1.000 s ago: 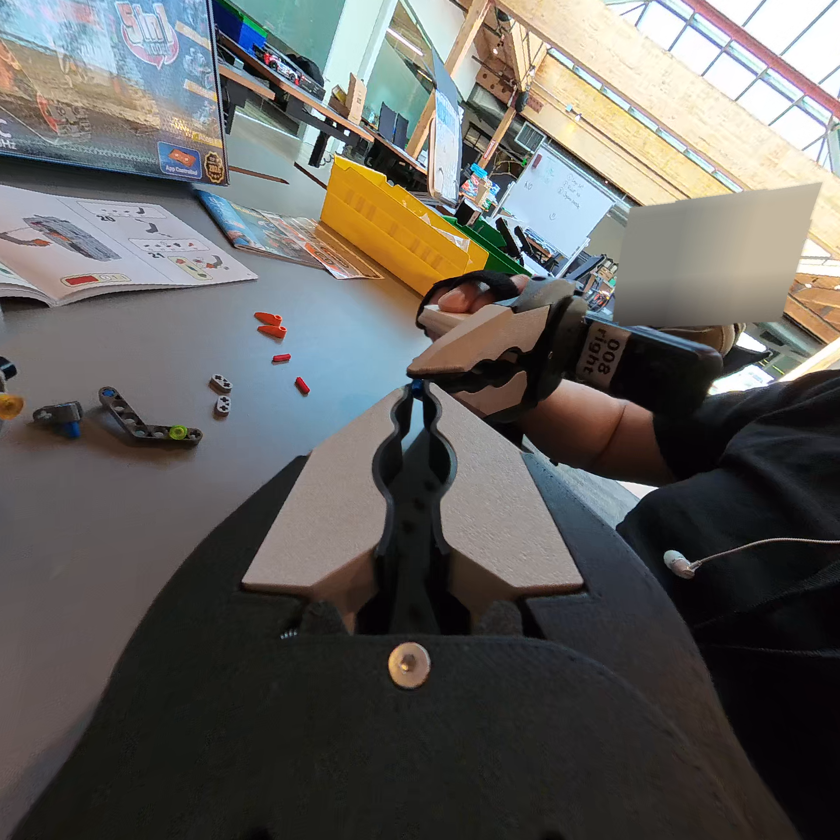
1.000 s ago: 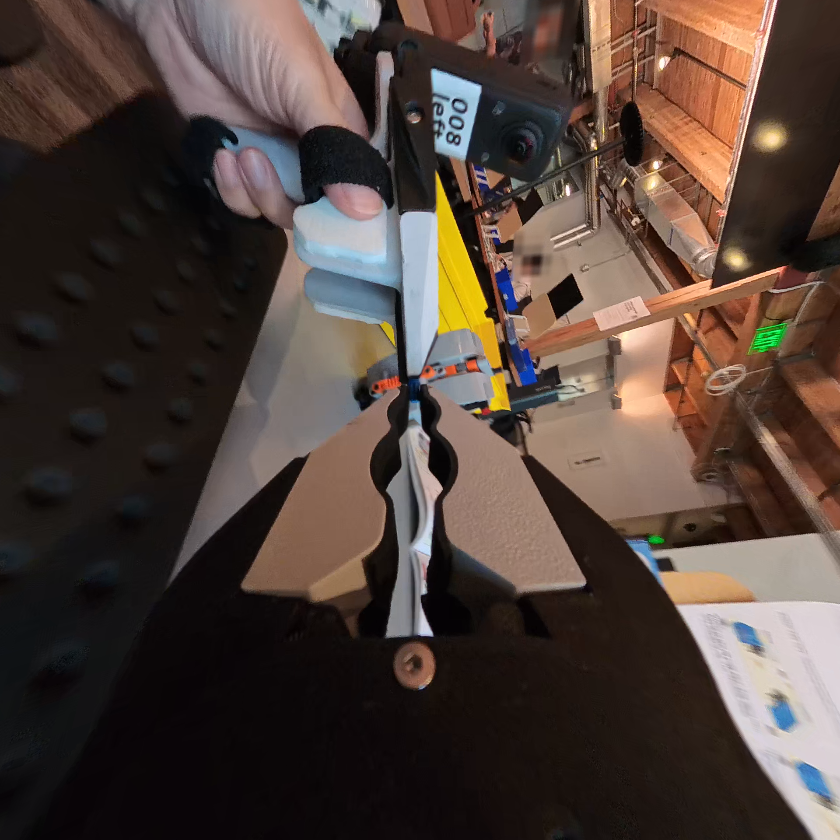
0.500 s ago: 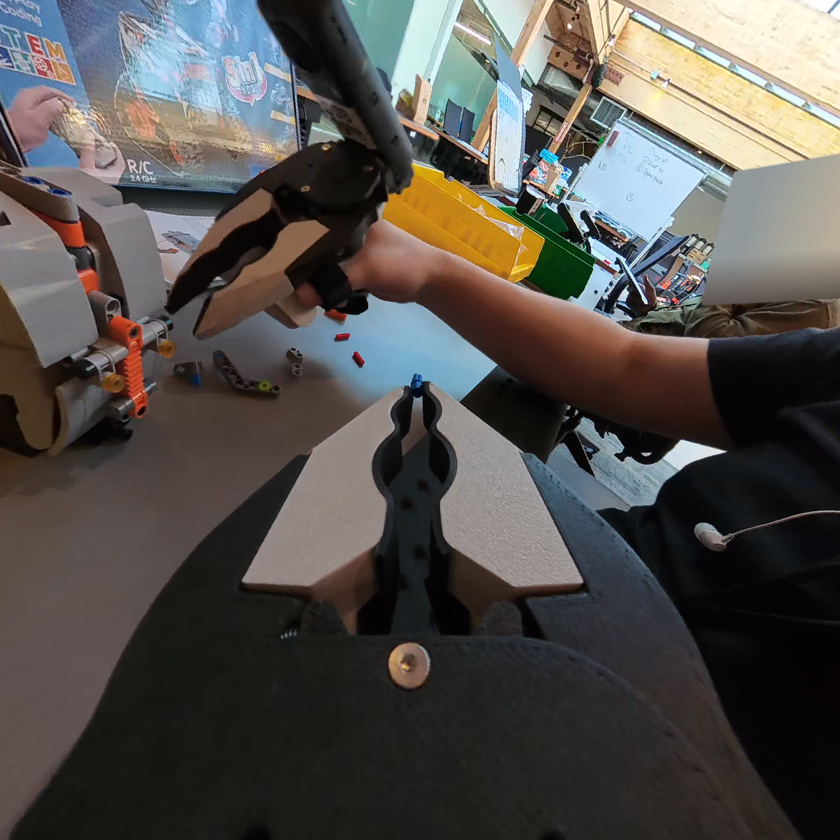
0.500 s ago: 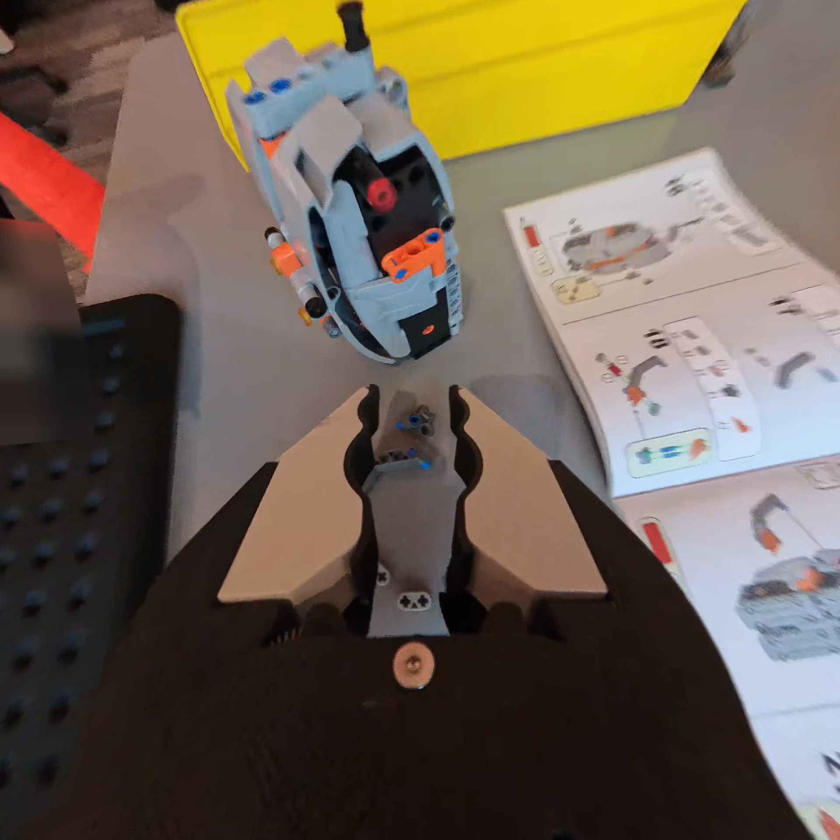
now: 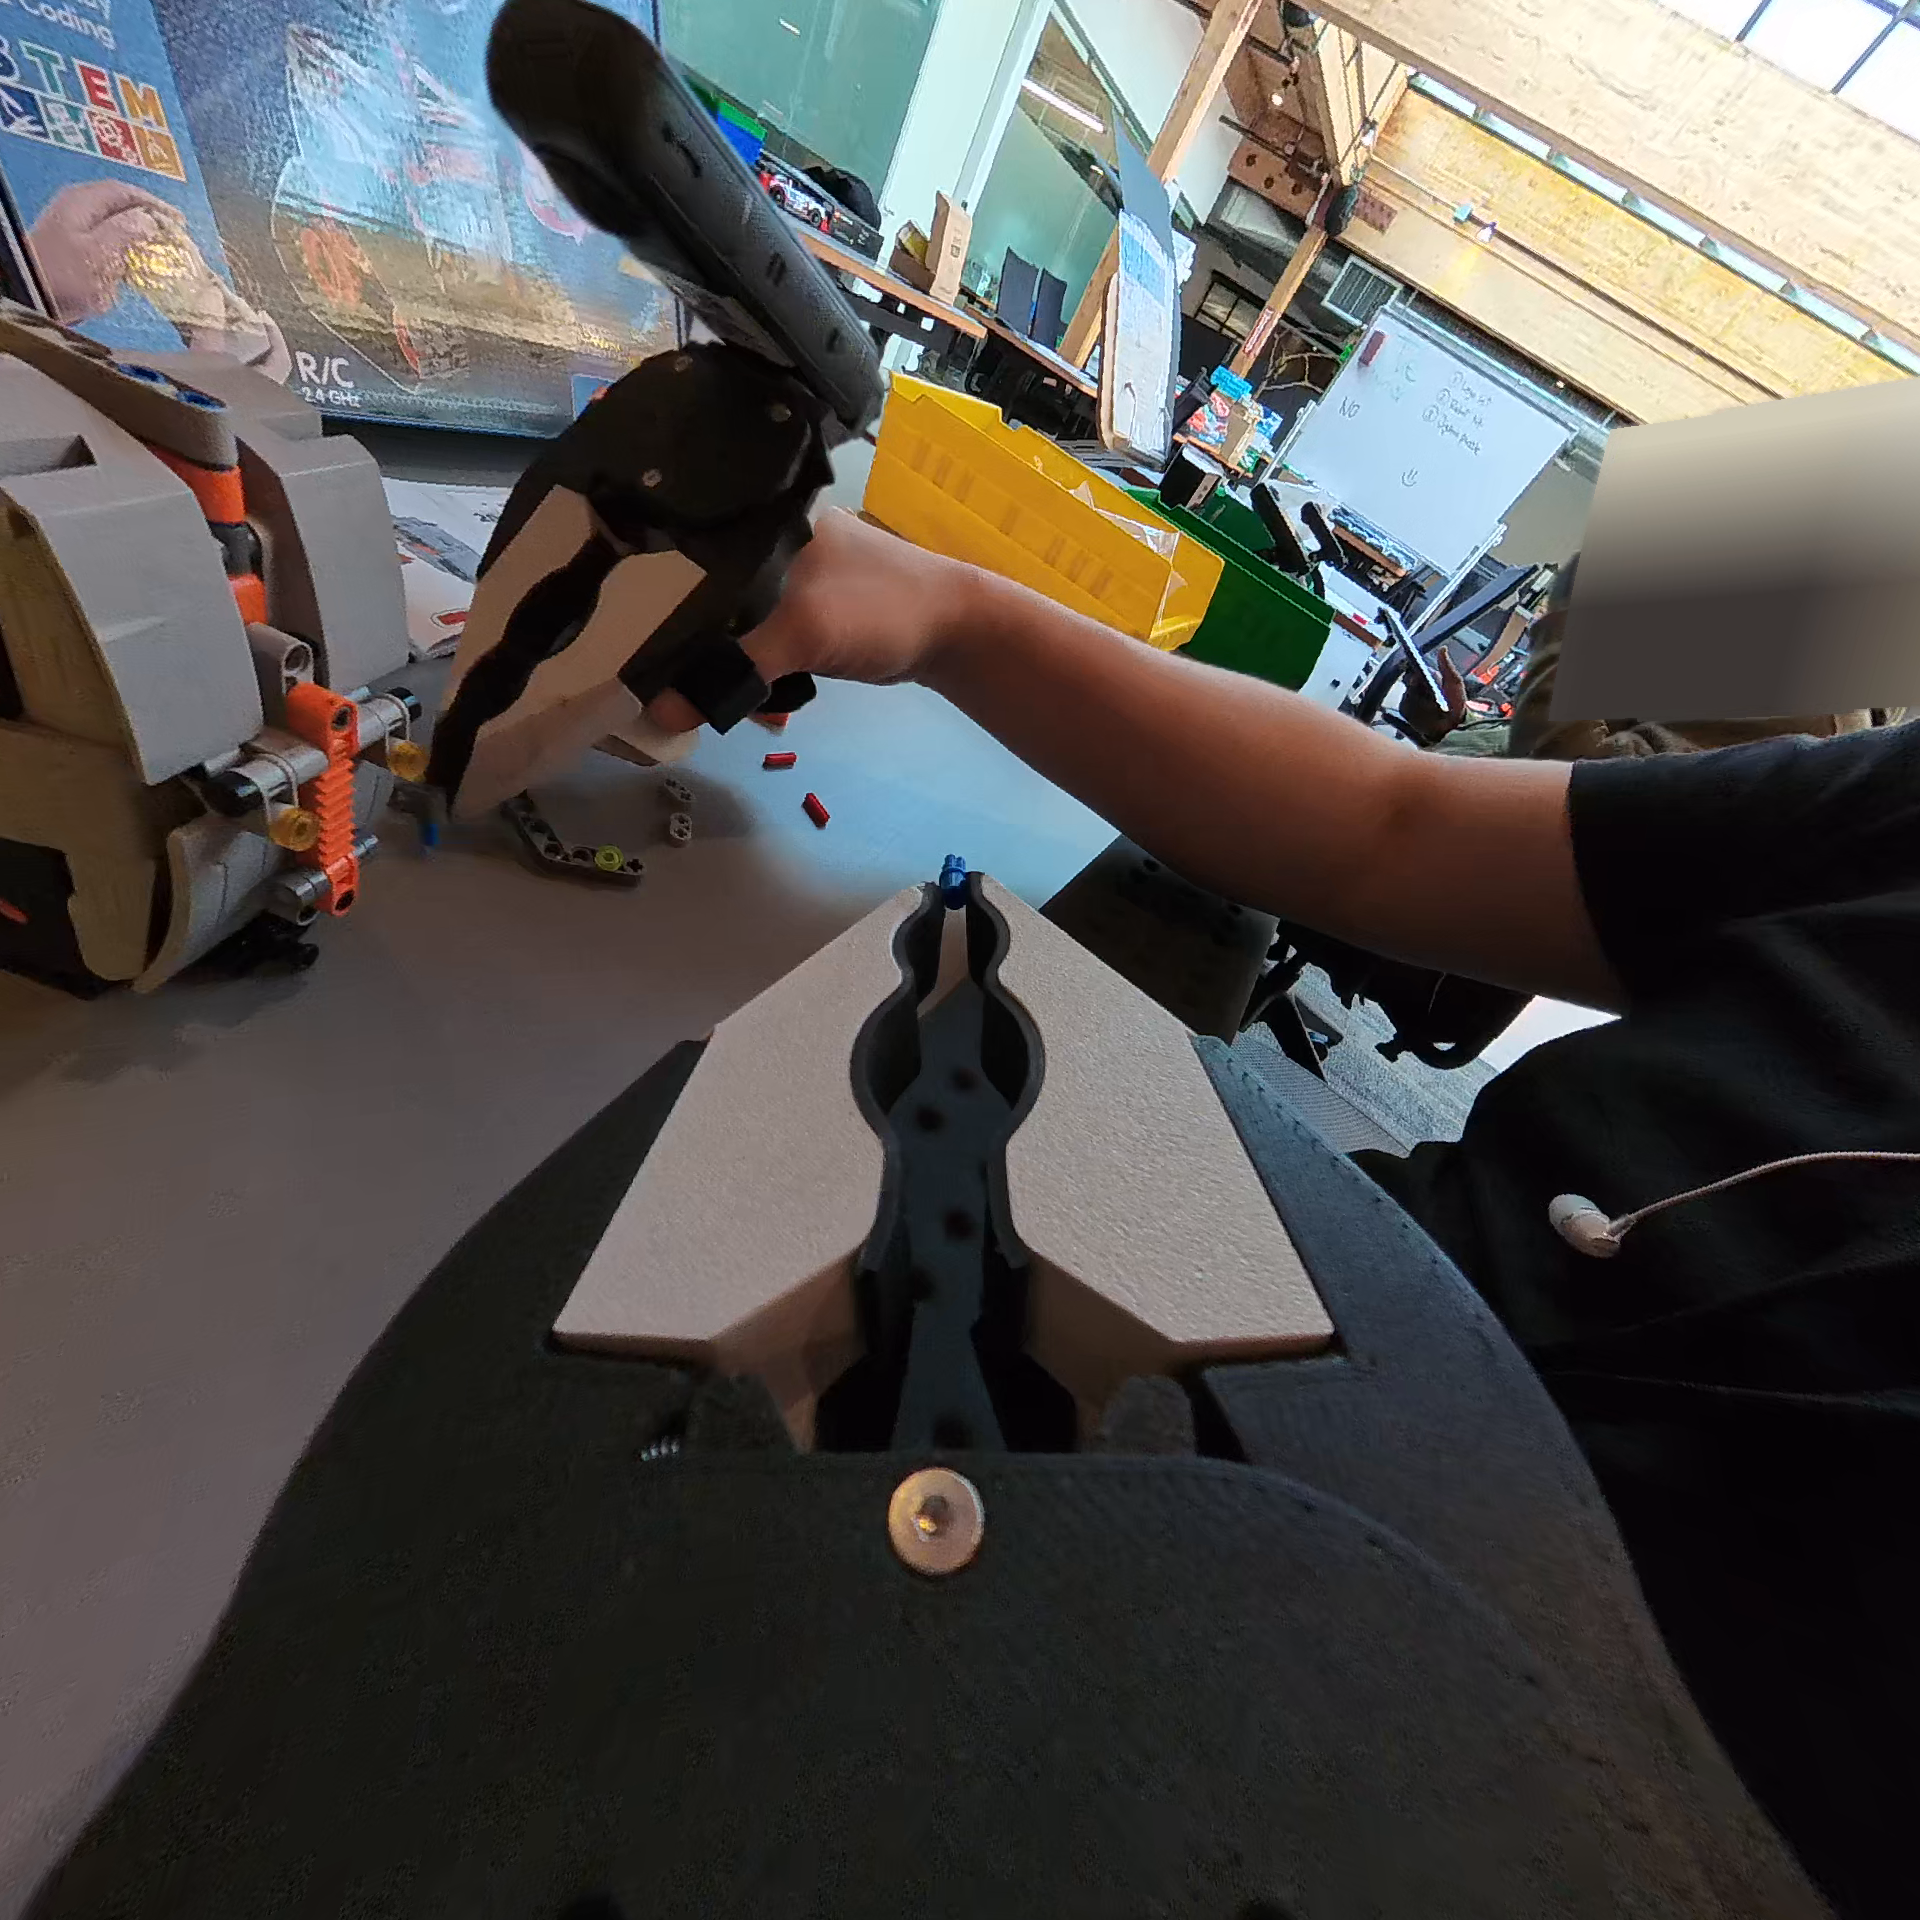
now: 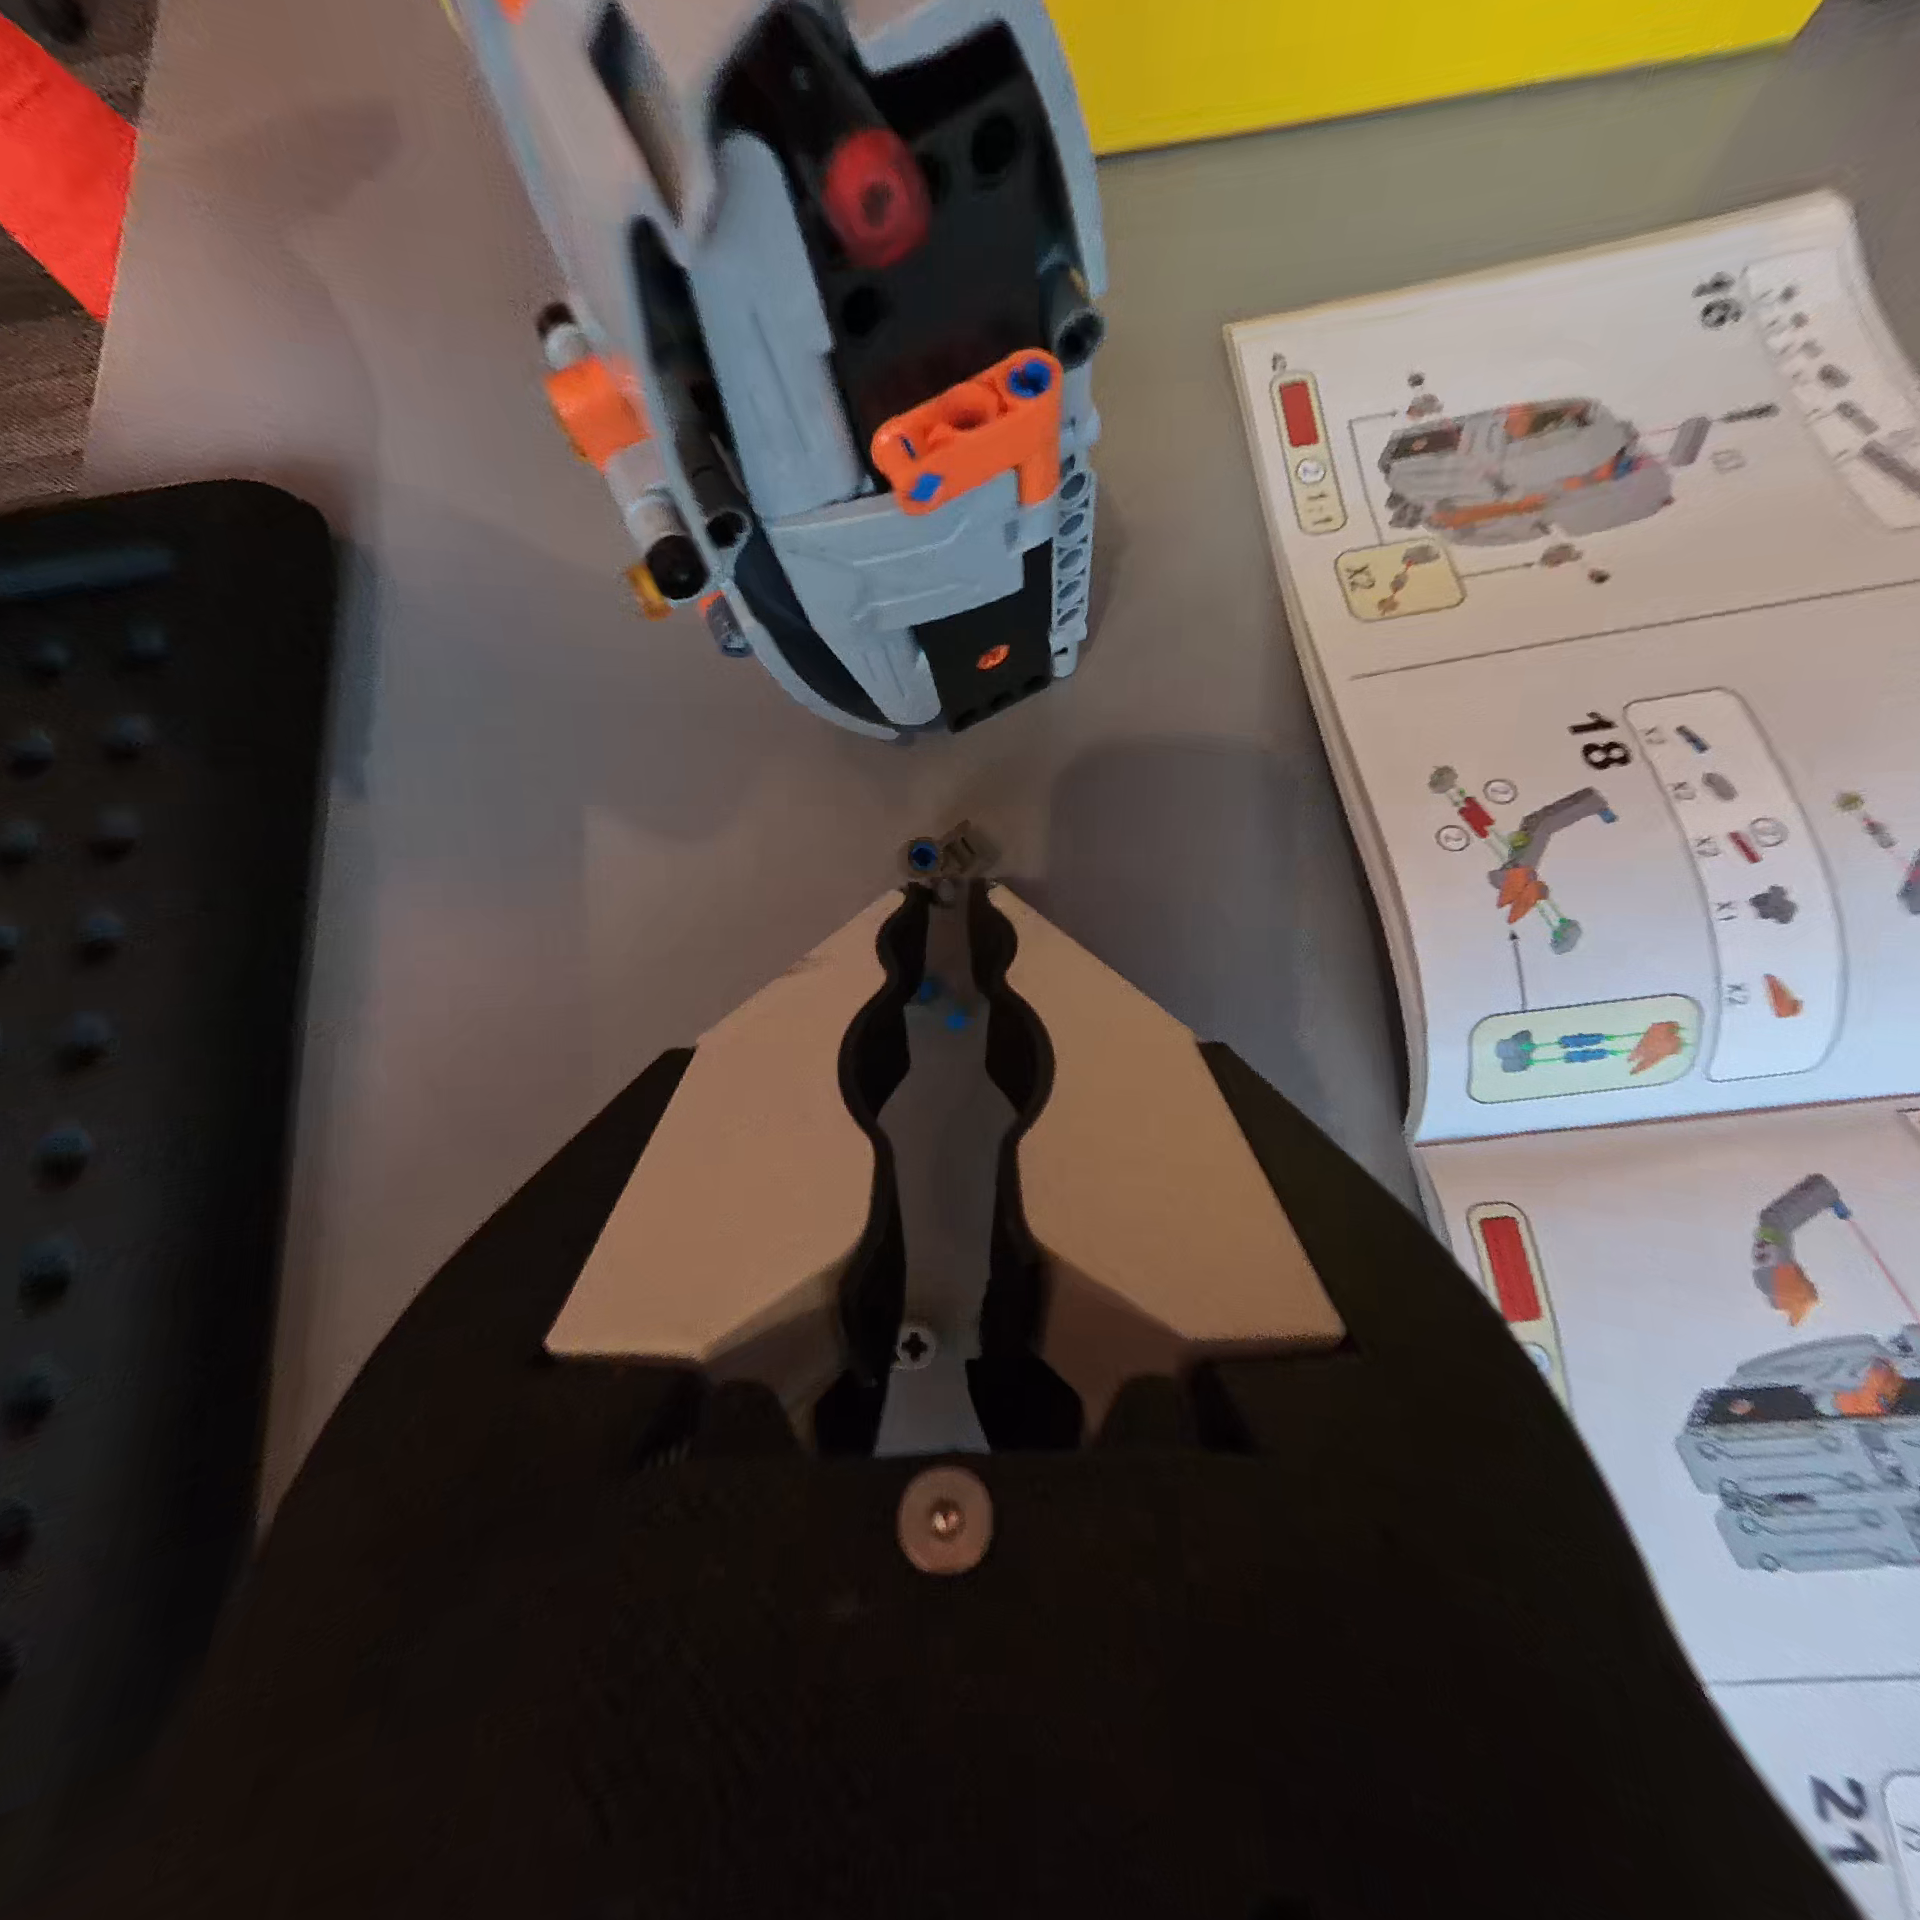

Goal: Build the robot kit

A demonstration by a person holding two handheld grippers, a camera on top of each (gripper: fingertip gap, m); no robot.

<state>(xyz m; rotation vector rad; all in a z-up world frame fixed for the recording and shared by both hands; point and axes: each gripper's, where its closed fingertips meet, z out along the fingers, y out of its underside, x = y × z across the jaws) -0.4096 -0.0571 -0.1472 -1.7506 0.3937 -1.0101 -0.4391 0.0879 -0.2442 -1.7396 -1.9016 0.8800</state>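
My left gripper (image 5: 952, 896) is shut on a small blue pin (image 5: 952, 875) that sticks out past the fingertips, held above the grey table (image 5: 312, 1143). My right gripper (image 6: 945, 894) points down at the table just in front of a grey, black and orange brick model (image 6: 883, 416). Its jaws are closed on a small grey connector with a blue pin (image 6: 940, 857). In the left wrist view the right gripper (image 5: 442, 795) has its tips on the table beside the model (image 5: 156, 675).
An open instruction booklet (image 6: 1610, 727) lies right of the model, with a yellow bin (image 6: 1403, 62) behind it and a black studded mat (image 6: 135, 935) to the left. A bent grey beam (image 5: 566, 847), small grey links and red pins (image 5: 816, 808) lie loose. A green bin (image 5: 1247, 613) stands farther back. There is about 20 cm between the tips of the two grippers.
A second ago both grippers met tip to tip at the blue pin. The right one opened, swung down to the table by the model and closed on the small grey connector. The left still holds the pin.
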